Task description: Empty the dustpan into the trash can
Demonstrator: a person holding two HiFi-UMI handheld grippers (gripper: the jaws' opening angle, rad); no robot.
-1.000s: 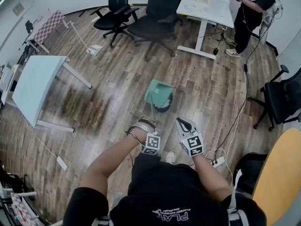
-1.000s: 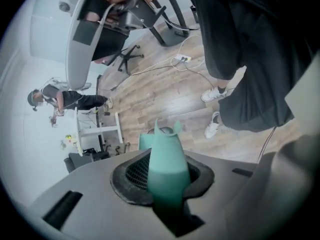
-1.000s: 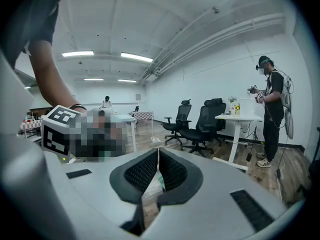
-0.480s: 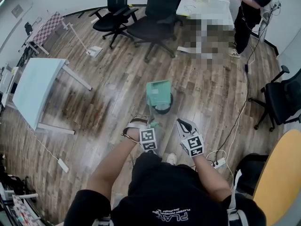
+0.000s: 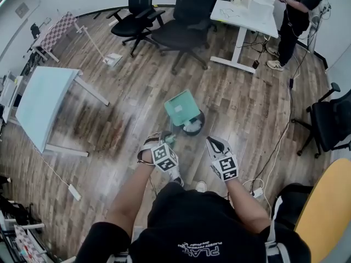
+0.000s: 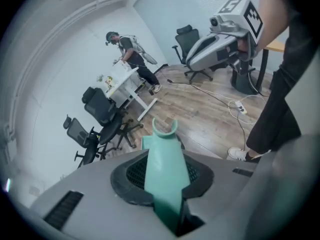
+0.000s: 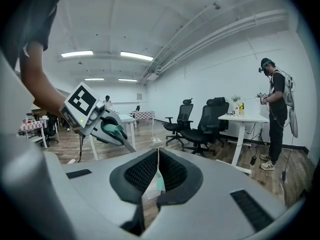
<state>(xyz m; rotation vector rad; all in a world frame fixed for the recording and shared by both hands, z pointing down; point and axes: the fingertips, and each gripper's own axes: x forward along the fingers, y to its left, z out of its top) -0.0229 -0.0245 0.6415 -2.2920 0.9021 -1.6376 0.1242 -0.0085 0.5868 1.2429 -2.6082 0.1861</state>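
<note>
Head view shows the mint-green plastic dustpan [image 5: 182, 107] tilted over the small round black trash can [image 5: 195, 128], which stands free on the brown wood-plank floor [image 5: 126, 100] just ahead of the person's feet. The pan covers much of the can's mouth, and whether its lip touches the rim cannot be told. In the left gripper view the left claw [image 6: 166, 180] is clenched on the dustpan's long flat handle, well back from the pan itself. The right claw [image 7: 157, 156] hangs beside it with its jaws pressed together on nothing. The likeliest failure is spillage: the pan looks about as wide as the can's opening, so sweepings sliding off a corner would land on the floor rather than inside. The distant grip adds to this, since a smooth handle could twist between the pads and swing the pan off line. The can also looks light, and nothing steadies it, so a knock from the pan's edge could push it aside or tip it over.
</note>
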